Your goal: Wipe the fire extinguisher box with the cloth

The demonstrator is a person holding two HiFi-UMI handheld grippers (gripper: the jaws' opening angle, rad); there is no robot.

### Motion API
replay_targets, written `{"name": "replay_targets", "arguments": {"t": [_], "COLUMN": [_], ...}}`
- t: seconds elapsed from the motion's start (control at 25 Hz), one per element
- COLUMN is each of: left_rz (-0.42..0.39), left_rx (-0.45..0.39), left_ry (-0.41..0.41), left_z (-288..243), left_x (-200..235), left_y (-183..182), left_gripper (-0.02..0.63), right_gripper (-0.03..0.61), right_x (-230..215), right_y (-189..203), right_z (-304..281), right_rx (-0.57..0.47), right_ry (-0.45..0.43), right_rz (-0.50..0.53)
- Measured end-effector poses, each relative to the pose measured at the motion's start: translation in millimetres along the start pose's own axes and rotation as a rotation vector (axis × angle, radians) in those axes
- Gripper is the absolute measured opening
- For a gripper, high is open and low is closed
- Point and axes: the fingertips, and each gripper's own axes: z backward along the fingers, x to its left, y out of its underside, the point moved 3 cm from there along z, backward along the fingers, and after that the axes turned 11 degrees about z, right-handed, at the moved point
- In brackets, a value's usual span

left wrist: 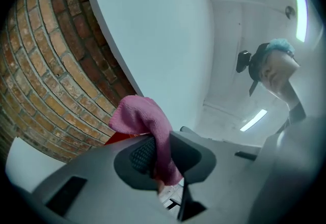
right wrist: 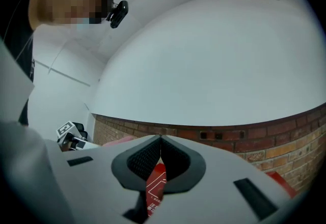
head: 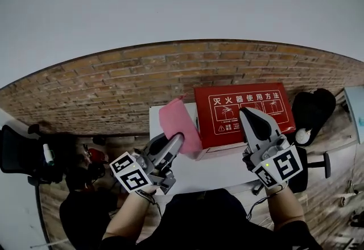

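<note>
Cloth is hanging clamped in my left gripper at the red box's nine o'clock; my right gripper is hovering clenched, empty, at five o'clock.

**Three cameras, one brick wall**

My head camera looks forward and steeply down. The left tool, right tool, white surface and red box lie close below it, with the brick wall behind. The left tool's camera rides just behind its jaws, tilted upward — the pink cloth fills its middle, with wall to the left and ceiling to the right. The right tool's camera faces the wall level. All three views share the wall and the box, and both tool cameras catch the head camera.
</note>
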Motion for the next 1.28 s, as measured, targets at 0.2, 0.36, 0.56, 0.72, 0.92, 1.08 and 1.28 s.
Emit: {"name": "replay_targets", "arguments": {"t": [0.2, 0.36, 0.56, 0.72, 0.92, 1.08, 1.28], "left_rz": [0.031, 0.070, 0.122, 0.161, 0.271, 0.381, 0.463], "left_rx": [-0.013, -0.032, -0.045, -0.045, -0.036, -0.027, 0.015], "left_ry": [-0.003, -0.022, -0.033, -0.035, -0.009, 0.022, 0.050], "left_z": [2, 3, 3, 4, 6, -1, -18], "left_x": [21, 40, 58, 70, 89, 110, 128], "left_y": [-5, 1, 9, 17, 24, 26, 26], "left_gripper": [0.092, 0.091, 0.092, 0.092, 0.092, 0.092, 0.092], "right_gripper": [0.021, 0.020, 0.020, 0.020, 0.020, 0.020, 0.021], "right_x": [-27, -35, -41, -42, -39, -34, -31], "right_y": [-2, 12, 39, 57, 80, 94, 103], "right_z": [-10, -26, -45, -56, -66, -70, -71], "right_rx": [0.074, 0.164, 0.265, 0.319, 0.379, 0.426, 0.469], "right_ry": [0.019, -0.030, -0.078, -0.104, -0.175, -0.250, -0.310], "right_rz": [0.301, 0.624, 0.762, 0.858, 0.956, 1.017, 1.070]}}
